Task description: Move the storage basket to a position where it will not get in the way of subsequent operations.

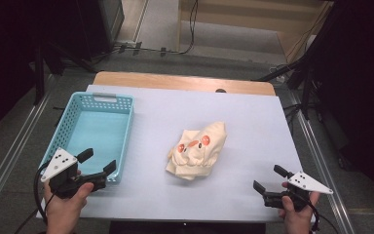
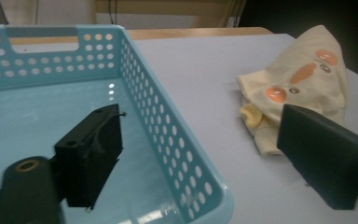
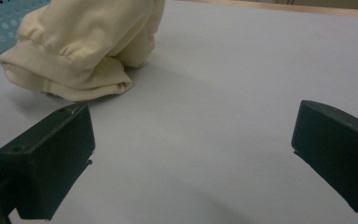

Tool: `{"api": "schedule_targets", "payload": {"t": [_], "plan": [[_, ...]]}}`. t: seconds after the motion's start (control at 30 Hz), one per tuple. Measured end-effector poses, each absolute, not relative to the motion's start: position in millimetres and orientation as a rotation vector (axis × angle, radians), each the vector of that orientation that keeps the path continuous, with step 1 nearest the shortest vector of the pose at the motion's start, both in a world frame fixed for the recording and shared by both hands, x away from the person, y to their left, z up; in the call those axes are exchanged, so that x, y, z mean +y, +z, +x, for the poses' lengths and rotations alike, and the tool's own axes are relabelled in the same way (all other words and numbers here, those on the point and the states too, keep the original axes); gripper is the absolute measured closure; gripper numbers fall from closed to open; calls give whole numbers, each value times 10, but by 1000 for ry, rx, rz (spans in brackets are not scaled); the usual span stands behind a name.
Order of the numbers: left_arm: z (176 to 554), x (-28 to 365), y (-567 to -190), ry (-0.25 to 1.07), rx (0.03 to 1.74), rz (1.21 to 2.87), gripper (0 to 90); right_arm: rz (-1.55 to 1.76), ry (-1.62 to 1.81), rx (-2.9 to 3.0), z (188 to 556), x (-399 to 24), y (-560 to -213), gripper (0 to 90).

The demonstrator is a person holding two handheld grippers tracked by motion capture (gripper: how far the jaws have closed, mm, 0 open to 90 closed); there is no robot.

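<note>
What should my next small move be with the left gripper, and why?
Probably swing the left gripper off the blue basket toward the cream garment. Its jaws stand open with nothing between them, straddling the basket's near corner, while the crumpled garment lies apart on the table, untouched. The right gripper is open too.

The surface (image 1: 253,126) is covered with a pale lilac sheet, and at its far side a strip of wood (image 1: 175,80) stays bare, with a small dark spot (image 1: 220,90) at the sheet's far edge. Behind it is a grey floor (image 1: 165,24), where black cables (image 1: 191,29) run and dark stand legs (image 1: 282,73) reach. A metal rail (image 1: 9,156) runs along the left side of the surface.
</note>
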State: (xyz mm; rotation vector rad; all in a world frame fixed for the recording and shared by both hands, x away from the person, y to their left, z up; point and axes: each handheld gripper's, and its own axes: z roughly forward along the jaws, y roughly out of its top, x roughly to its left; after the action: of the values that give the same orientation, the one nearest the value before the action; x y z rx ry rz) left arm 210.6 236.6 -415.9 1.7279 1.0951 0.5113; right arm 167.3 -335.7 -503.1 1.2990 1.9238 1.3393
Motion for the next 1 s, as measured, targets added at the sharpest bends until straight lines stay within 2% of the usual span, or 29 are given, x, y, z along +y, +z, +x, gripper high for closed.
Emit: {"api": "schedule_targets", "payload": {"t": [0.03, 0.07, 0.13, 0.43, 0.67, 1.0], "plan": [[2085, 2400, -4162, 516, 1108, 1722, 186, 1298, 1339, 1923, 1674, -3361, -5033, 0], [2060, 2431, -4164, 533, 1125, 1709, 252, 1302, 1339, 1923, 1673, -3362, -5034, 0], [2019, 2500, -4167, 548, 1148, 1687, 444, 1299, 1339, 1924, 1675, -3357, -5033, 0], [1881, 2724, -4218, 622, 1219, 1674, 758, 1287, 1335, 1924, 1688, -3303, -5024, 0], [1779, 2919, -4312, 606, 1254, 1659, 888, 1292, 1336, 1921, 1695, -3299, -5036, 0], [1615, 3086, -4480, 590, 1291, 1675, 900, 1292, 1331, 1927, 1684, -3291, -5043, 0]]}}
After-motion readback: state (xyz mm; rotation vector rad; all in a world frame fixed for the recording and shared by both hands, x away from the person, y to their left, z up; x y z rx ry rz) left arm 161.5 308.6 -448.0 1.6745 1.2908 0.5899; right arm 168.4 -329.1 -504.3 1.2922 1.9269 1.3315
